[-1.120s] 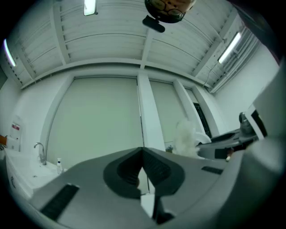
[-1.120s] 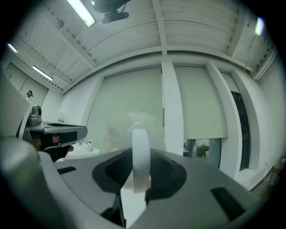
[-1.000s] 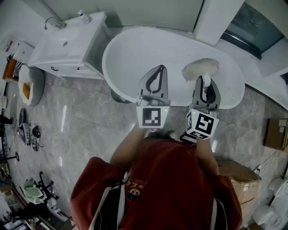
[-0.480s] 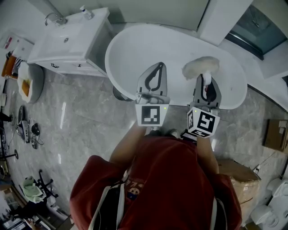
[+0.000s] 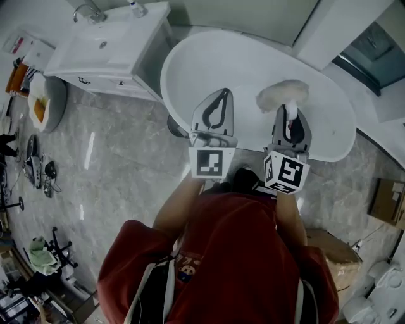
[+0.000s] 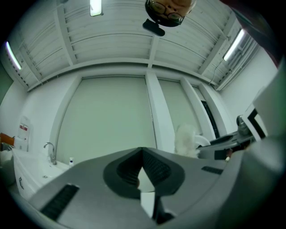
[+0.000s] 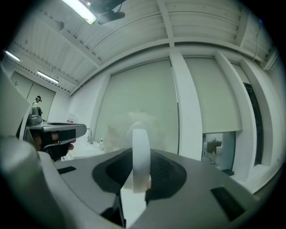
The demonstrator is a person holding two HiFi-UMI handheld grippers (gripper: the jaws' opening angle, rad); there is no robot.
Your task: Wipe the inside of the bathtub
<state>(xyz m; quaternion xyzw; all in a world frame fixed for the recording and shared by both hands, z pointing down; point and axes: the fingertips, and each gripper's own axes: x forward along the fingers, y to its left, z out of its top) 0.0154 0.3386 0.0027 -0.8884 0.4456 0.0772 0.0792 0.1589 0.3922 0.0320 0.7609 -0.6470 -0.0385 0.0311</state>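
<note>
The white oval bathtub (image 5: 243, 63) lies ahead of me in the head view. My right gripper (image 5: 289, 111) is shut on the white handle (image 7: 140, 156) of a fluffy white duster (image 5: 283, 95), whose head hangs over the tub's near right side. In the right gripper view the duster head (image 7: 129, 127) is a pale blur past the jaws. My left gripper (image 5: 221, 95) hovers over the tub's near rim, shut, with its tips meeting and nothing in them. In the left gripper view the left gripper (image 6: 142, 150) points at the wall, with the duster (image 6: 185, 138) to its right.
A white vanity with a sink (image 5: 107, 44) and faucet (image 5: 88, 11) stands left of the tub. Cardboard boxes (image 5: 330, 250) sit at the right, a toilet (image 5: 380, 297) at the bottom right. Clutter (image 5: 35, 171) lines the grey marble floor's left edge.
The tub and vanity have slid right and slightly down in the head view, so my viewpoint has shifted. Both grippers keep the same pose, and the duster stays held.
</note>
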